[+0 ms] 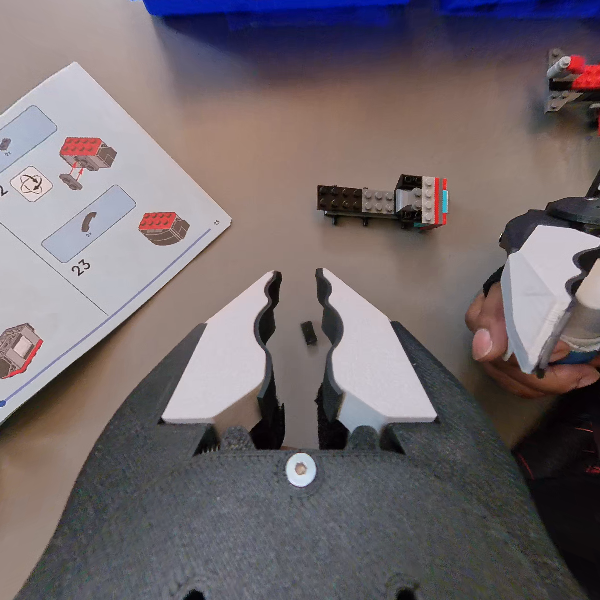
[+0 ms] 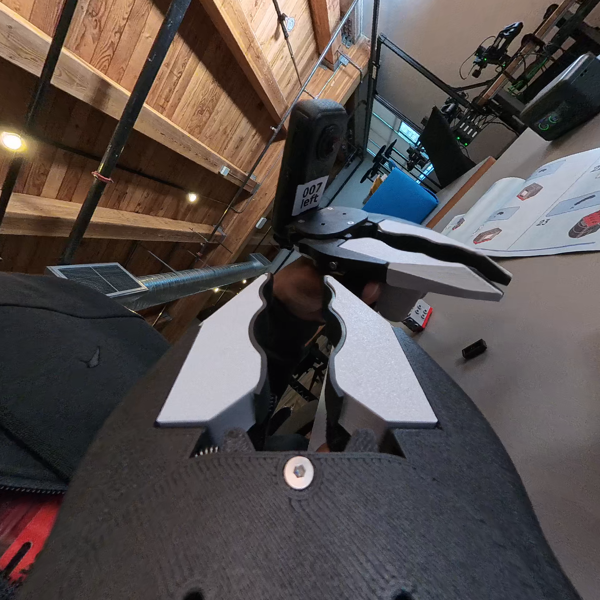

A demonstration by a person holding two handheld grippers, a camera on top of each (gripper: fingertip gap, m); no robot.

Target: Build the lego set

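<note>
My left gripper is open and empty, hovering low over the grey table. A small black lego piece lies on the table under the gap between its fingers; it also shows in the right wrist view. A black, grey and red lego assembly lies beyond the fingertips. My right gripper is open and empty, tilted up away from the table, off to the right of the left gripper. One of its fingers shows at the right edge of the left wrist view, held by a hand.
An open instruction booklet lies on the left of the table. A second red and grey lego build stands at the far right. A blue bin lies along the far edge. The table is bare between them.
</note>
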